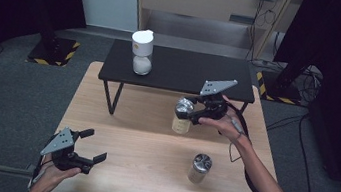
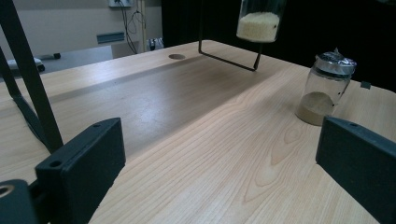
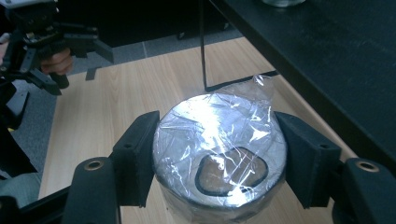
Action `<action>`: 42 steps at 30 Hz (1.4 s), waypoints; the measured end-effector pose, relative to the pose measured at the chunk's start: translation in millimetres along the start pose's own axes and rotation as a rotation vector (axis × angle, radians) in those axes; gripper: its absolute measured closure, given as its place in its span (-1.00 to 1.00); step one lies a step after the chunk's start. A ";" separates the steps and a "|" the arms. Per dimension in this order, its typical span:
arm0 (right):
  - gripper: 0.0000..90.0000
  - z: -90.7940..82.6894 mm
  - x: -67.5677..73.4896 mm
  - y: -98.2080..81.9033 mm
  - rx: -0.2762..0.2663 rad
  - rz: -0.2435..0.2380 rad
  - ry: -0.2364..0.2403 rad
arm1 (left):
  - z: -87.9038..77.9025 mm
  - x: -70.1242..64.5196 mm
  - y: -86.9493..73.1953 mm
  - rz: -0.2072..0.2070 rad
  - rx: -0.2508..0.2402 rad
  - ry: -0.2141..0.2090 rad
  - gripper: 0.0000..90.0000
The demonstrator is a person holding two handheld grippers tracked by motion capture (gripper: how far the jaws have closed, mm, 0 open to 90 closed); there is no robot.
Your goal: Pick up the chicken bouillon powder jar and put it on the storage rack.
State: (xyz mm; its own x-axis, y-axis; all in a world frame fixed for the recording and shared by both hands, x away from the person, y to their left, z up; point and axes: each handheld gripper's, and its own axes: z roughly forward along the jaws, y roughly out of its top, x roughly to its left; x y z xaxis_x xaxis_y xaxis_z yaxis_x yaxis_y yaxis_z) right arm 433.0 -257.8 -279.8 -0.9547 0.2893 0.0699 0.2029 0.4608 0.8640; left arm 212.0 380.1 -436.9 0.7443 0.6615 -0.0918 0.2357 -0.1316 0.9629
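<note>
Right gripper [image 1: 195, 113] is clamped on the jar of pale grains [image 1: 182, 115] just below its film-wrapped lid, jaws on opposite sides of the neck as the right gripper view shows; the jar hangs upright, long axis vertical and lid up, clear of the wooden table [image 1: 137, 172] and just in front of the black shelf [image 1: 177, 71], its right end. Left gripper [image 1: 81, 149] rests well apart from the shelf at the table's near left corner, jaws wide and empty. The second jar [image 1: 199, 168] stands upright on the table, nearer the person than the held one, and the right hand is the nearer to it.
</note>
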 end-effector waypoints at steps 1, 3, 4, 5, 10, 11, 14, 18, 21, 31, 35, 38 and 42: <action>-0.22 -1.8 0.5 2.9 0.002 -0.001 -0.001 | 0.0 0.0 -0.1 -0.001 0.000 0.001 -1.00; -0.22 -5.1 1.4 8.5 0.003 -0.003 -0.004 | -0.1 0.3 -0.3 -0.005 -0.001 -0.001 -1.00; -0.22 -6.6 1.9 11.5 0.004 -0.001 -0.005 | 0.0 0.3 -0.3 -0.007 -0.001 -0.001 -1.00; -0.22 -7.8 2.6 15.0 0.009 0.003 -0.008 | 0.1 0.3 -0.3 -0.007 -0.001 -0.001 -1.00; -0.22 -12.0 5.6 29.3 0.022 -0.008 -0.018 | 0.1 0.8 -0.6 -0.011 -0.002 -0.002 -1.00; -0.22 -13.1 5.5 31.7 0.021 -0.008 -0.018 | 0.0 0.9 -0.8 -0.012 -0.004 -0.002 -1.00; -0.22 -15.9 6.0 40.3 0.018 -0.013 -0.022 | 0.0 1.3 -1.0 -0.014 -0.004 -0.003 -1.00; -0.22 -17.2 6.5 52.3 0.012 -0.019 -0.024 | 0.3 1.6 -1.0 -0.017 -0.003 -0.007 -1.00; -0.22 -16.7 8.0 62.7 0.011 -0.027 -0.033 | 0.2 1.9 -1.2 -0.020 -0.002 -0.007 -1.00; -0.22 -14.4 6.5 94.0 0.012 -0.021 -0.057 | 0.2 3.1 -1.6 -0.030 -0.001 -0.014 -1.00; -0.22 -12.6 5.0 104.4 0.019 -0.002 -0.090 | -0.2 3.3 -1.6 -0.029 -0.003 -0.013 -1.00; -0.22 -10.8 3.3 110.1 0.021 0.013 -0.115 | -0.3 3.7 -1.8 -0.031 -0.001 -0.015 -1.00; -0.22 -8.7 0.4 116.1 0.018 0.035 -0.147 | -0.6 3.9 -2.0 -0.031 -0.003 -0.016 -1.00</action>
State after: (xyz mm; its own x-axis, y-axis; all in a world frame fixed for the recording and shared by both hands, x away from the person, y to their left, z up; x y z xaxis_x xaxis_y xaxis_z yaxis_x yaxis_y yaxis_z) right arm 454.2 -211.5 -175.1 -0.9050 0.4246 0.0244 0.2403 0.4631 0.8531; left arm 214.1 383.4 -439.0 0.7464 0.6535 -0.1260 0.2572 -0.1086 0.9602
